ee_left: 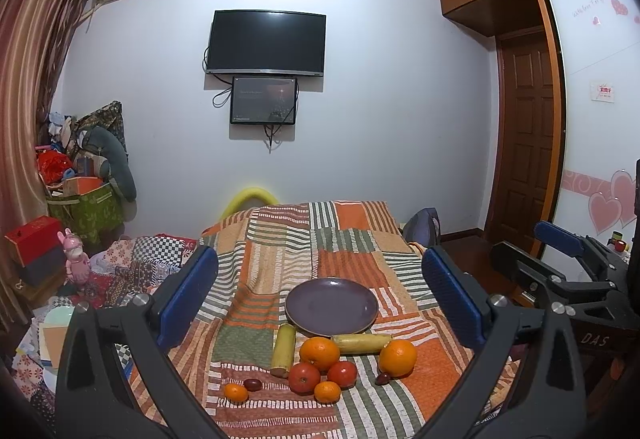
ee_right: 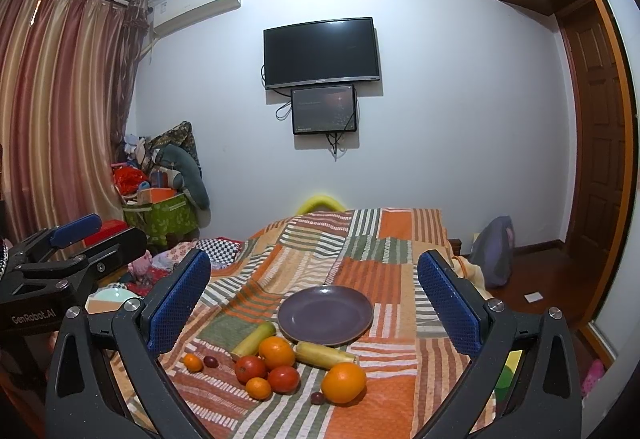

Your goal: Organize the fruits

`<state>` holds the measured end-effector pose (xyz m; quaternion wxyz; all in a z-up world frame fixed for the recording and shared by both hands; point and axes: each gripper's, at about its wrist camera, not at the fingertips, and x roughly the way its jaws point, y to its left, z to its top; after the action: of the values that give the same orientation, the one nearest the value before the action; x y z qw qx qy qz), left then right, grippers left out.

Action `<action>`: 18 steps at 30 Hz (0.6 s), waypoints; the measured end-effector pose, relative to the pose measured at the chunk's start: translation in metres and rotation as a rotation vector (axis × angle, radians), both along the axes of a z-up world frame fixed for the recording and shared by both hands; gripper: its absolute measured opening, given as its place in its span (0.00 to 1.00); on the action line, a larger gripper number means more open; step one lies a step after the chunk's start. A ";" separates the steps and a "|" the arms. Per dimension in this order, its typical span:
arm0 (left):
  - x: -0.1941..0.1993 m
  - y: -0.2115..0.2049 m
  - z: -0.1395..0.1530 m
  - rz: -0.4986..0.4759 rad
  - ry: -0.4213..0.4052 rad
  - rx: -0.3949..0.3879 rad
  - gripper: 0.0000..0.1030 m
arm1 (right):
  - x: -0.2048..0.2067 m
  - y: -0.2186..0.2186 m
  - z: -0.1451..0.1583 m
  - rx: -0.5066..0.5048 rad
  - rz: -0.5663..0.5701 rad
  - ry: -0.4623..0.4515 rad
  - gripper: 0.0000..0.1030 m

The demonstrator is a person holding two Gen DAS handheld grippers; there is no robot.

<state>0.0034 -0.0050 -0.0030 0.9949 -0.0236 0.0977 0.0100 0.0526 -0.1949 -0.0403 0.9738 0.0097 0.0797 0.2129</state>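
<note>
The lower edge of both views cuts off the near end of the bed, and each gripper's arms cover the quilt (ee_left: 280, 239) at the sides. What kind of small dark fruit (ee_left: 253, 384) lies beside the small orange (ee_left: 236, 392) is hard to tell.

The left wrist view shows the right gripper (ee_left: 560, 245) from the side; its jaws cannot be judged there. The right wrist view shows a bag (ee_right: 494, 257) on the floor.

The left gripper (ee_left: 320, 295) and right gripper (ee_right: 316, 299) both hang above the quilt with fingers wide apart, holding nothing.

The fruits sit in a loose cluster just in front of the purple plate (ee_left: 332, 306): two big oranges (ee_left: 319, 353), two red fruits (ee_left: 304, 378), two yellow-green sticks (ee_left: 283, 350).
</note>
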 end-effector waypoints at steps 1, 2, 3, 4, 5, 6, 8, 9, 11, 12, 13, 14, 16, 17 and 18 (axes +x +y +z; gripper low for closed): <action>0.000 0.000 0.000 0.000 0.000 0.000 1.00 | -0.001 0.000 0.000 0.000 -0.001 -0.002 1.00; 0.000 0.000 0.000 -0.001 0.000 0.000 1.00 | -0.001 0.000 0.000 0.000 -0.001 -0.003 1.00; 0.000 0.000 0.000 0.000 0.000 0.001 1.00 | -0.002 0.000 0.000 0.001 -0.003 -0.004 1.00; 0.000 0.001 0.000 0.001 -0.001 0.001 1.00 | -0.002 0.000 0.000 0.001 -0.003 -0.004 1.00; 0.000 0.001 0.000 0.002 -0.002 0.002 1.00 | -0.002 0.000 0.000 0.002 -0.004 -0.004 1.00; 0.000 0.000 0.001 0.002 -0.002 0.002 1.00 | -0.003 0.001 0.001 0.002 -0.004 -0.004 1.00; 0.000 0.001 0.001 0.003 -0.002 0.003 1.00 | -0.004 0.001 0.001 0.003 -0.004 -0.004 1.00; 0.000 0.001 0.001 0.003 -0.002 0.003 1.00 | -0.004 0.001 0.001 0.003 -0.004 -0.005 1.00; 0.000 0.001 0.001 0.003 -0.002 0.003 1.00 | -0.004 0.000 0.001 0.002 -0.005 -0.005 1.00; 0.000 0.001 0.001 0.002 -0.002 0.003 1.00 | -0.004 0.001 0.001 0.002 -0.005 -0.005 1.00; 0.000 0.001 0.001 0.002 -0.002 0.003 1.00 | -0.004 0.001 0.001 0.002 -0.005 -0.005 1.00; 0.000 0.001 0.001 0.003 -0.002 0.003 1.00 | -0.004 0.001 0.001 0.003 -0.004 -0.005 1.00; 0.000 0.001 0.001 0.003 -0.002 0.003 1.00 | -0.004 0.001 0.001 0.002 -0.004 -0.004 1.00; 0.000 0.001 0.000 0.002 -0.002 0.003 1.00 | -0.004 0.001 0.001 0.001 -0.005 -0.004 1.00; 0.000 0.001 0.000 0.002 -0.002 0.003 1.00 | -0.004 0.000 0.001 0.001 -0.003 -0.004 1.00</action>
<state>0.0032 -0.0045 -0.0026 0.9950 -0.0221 0.0966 0.0113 0.0490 -0.1945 -0.0389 0.9743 0.0096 0.0775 0.2113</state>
